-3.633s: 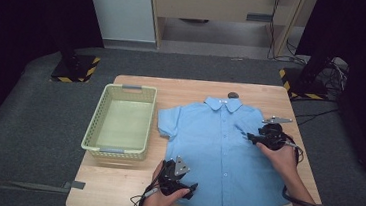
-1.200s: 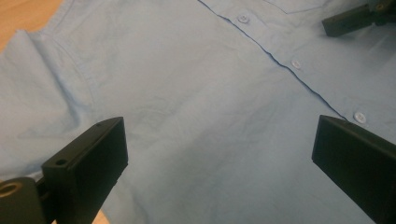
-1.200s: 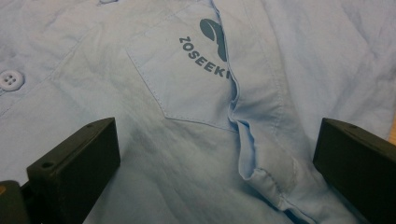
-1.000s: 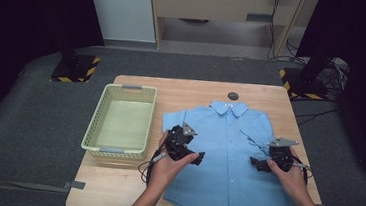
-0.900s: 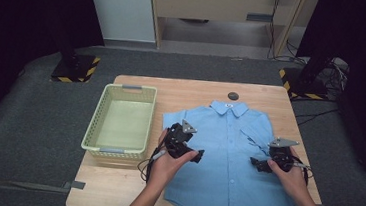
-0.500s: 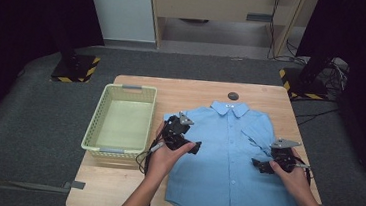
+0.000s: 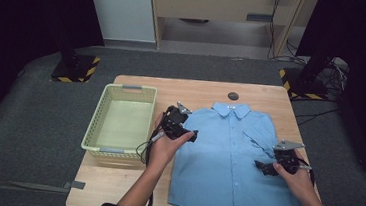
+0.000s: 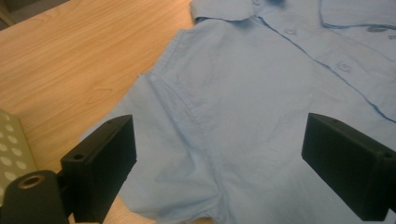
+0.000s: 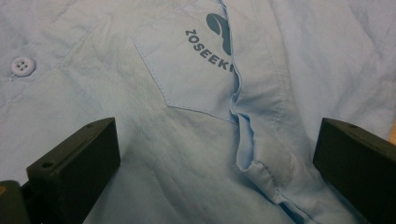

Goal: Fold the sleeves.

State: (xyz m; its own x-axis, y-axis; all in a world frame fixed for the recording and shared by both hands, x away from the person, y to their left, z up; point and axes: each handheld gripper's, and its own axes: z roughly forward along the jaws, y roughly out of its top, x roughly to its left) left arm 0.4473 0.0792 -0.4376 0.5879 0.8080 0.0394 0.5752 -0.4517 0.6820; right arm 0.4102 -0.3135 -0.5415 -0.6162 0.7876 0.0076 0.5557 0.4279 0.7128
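Note:
A light blue short-sleeved shirt (image 7: 225,172) lies front up on the wooden table (image 7: 197,89), collar at the far end. My left gripper (image 7: 188,132) hovers over the shirt's left shoulder and sleeve seam (image 8: 187,107). Its jaws have just been closing a little but are still open, with cloth below them, not pinched. My right gripper (image 7: 262,166) is open at the shirt's right side. Between its jaws lie the chest pocket (image 9: 201,65) with a printed logo and the folded-in sleeve (image 9: 261,140).
A pale green plastic basket (image 7: 99,126) stands left of the shirt, close to my left hand; its corner (image 8: 14,144) shows beside the left jaw. A small dark round thing (image 7: 233,95) sits on the table beyond the collar. Bare wood lies behind the shirt.
My left gripper has travelled from the shirt's near left corner up along its left edge to the shoulder. My right gripper came back from the far right sleeve, then kept still.

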